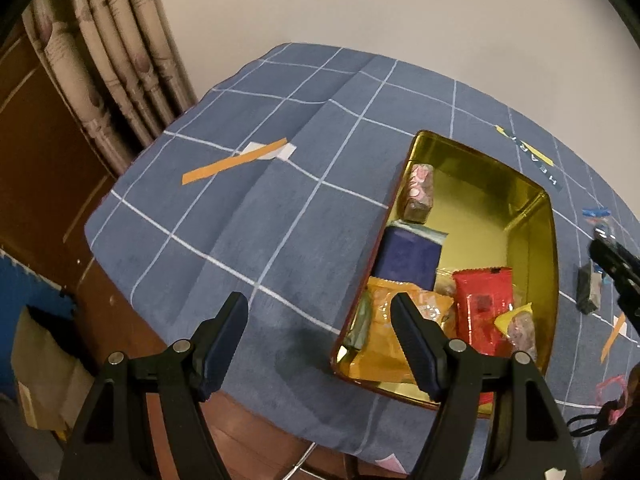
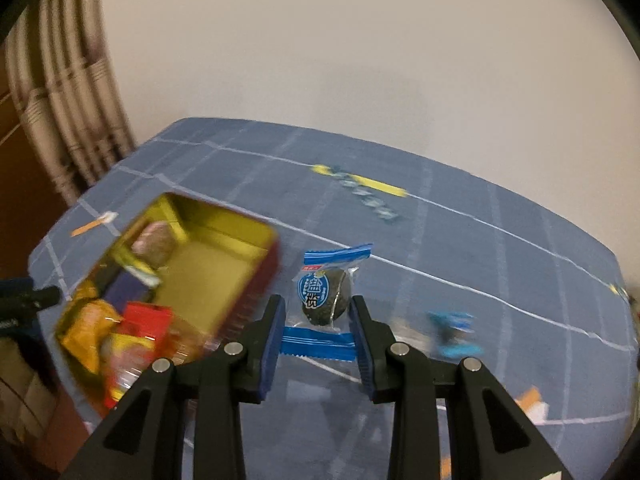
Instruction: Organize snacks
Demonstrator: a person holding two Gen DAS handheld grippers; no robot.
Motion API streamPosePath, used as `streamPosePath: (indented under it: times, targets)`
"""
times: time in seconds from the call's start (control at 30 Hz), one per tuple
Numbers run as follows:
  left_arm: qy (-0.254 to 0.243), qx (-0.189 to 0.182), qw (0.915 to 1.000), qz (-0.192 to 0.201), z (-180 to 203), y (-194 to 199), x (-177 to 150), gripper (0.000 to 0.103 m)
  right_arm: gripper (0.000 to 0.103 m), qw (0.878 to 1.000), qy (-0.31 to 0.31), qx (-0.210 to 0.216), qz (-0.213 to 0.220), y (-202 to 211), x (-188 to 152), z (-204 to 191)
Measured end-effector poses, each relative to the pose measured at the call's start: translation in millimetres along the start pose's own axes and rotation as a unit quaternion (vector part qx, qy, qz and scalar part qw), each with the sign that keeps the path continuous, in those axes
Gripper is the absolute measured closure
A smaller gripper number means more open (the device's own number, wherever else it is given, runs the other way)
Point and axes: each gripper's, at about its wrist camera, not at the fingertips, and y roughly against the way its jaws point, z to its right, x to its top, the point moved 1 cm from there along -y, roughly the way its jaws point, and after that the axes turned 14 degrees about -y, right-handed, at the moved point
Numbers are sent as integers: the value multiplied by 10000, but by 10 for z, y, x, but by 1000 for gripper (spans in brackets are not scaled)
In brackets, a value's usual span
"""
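Blue checked cloth (image 1: 248,208) covers the surface, which stands against a pale wall with a pleated curtain (image 1: 108,68) at the left. On the cloth sits a gold tin (image 1: 550,248), open, its outer wall dark red (seen from the right wrist view). Inside the tin, along its left side, lie a pink-patterned sweet (image 1: 419,193), a dark blue packet (image 1: 408,258) and an orange packet (image 1: 386,320); a red packet (image 1: 486,304) and a yellow-wrapped sweet (image 1: 518,326) lie at the near right.

The left tool (image 1: 320,312) hangs released over the tin's near left corner, nothing between its fingers, the right one over the orange packet, the left one over bare cloth.

The right tool (image 2: 318,310) is clenched on a snack in a blue-and-clear wrapper (image 2: 326,292), its dark round piece gripped between the blue pads, the wrapper's blue ends sticking out above and below. The snack hangs above the cloth, just right of the tin. From the left wrist view this tool shows at the right edge, the snack partly hidden. Another blue-wrapped snack (image 2: 452,332) lies blurred on the cloth, to the right. Strips of orange tape (image 1: 234,162) mark the cloth.
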Motion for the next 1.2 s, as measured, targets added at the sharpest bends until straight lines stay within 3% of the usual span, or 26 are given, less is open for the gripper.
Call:
streamPosePath:
  times: [0.4,0.87,1.2]
  targets:
    - [246,-76,9996,-99,-101,-79,-10,32,70,9969,574,327,-416,-431,-22,-640]
    - [303,-110,9992,-223,-106,-138,-39,31,69,9948,675,272,-718,-753,-39,-741]
    - [286,-119,9992,-239,-87,-156,-43,31,68,9946,814,221,-609,-730,-37,-835]
